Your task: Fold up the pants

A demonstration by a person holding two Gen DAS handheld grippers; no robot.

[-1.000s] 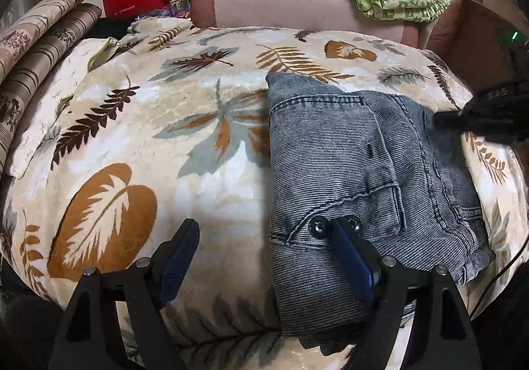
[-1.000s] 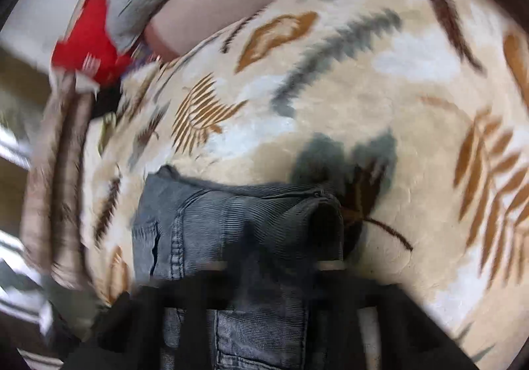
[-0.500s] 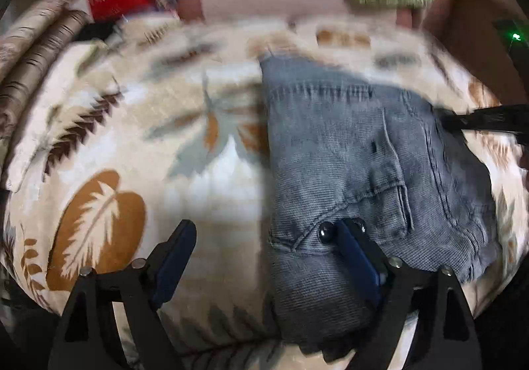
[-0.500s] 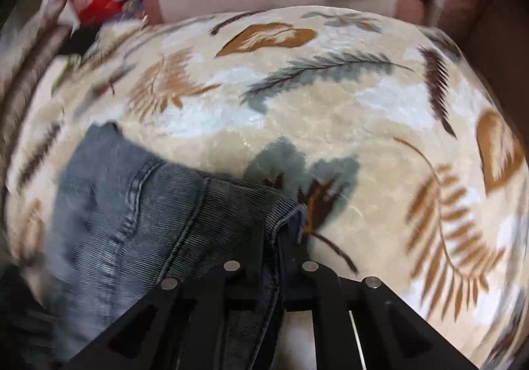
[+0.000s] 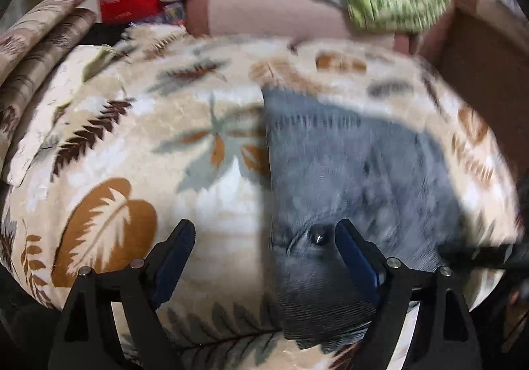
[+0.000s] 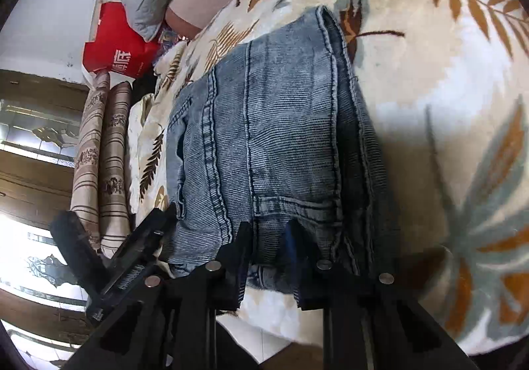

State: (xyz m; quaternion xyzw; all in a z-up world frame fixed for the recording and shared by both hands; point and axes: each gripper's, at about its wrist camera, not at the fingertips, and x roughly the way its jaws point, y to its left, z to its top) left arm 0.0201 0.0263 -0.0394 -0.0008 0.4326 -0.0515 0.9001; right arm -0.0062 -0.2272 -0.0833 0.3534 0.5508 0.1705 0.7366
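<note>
While the pants (image 5: 347, 178) lie folded on the leaf-print blanket (image 5: 132, 155) of the bed, right of its big orange leaf (image 5: 102, 227), the left tool (image 5: 264, 247) hangs wide apart over their left edge, gripping nothing. Right tool (image 6: 267, 237): jaws just opening, denim between them, seemingly let go. Best now, I'd say: lift clear without dragging the layers.

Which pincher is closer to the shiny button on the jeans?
Left. The left gripper straddles the jeans' edge, one finger right beside the button. The right gripper sits at another edge; the button isn't visible there.
</note>
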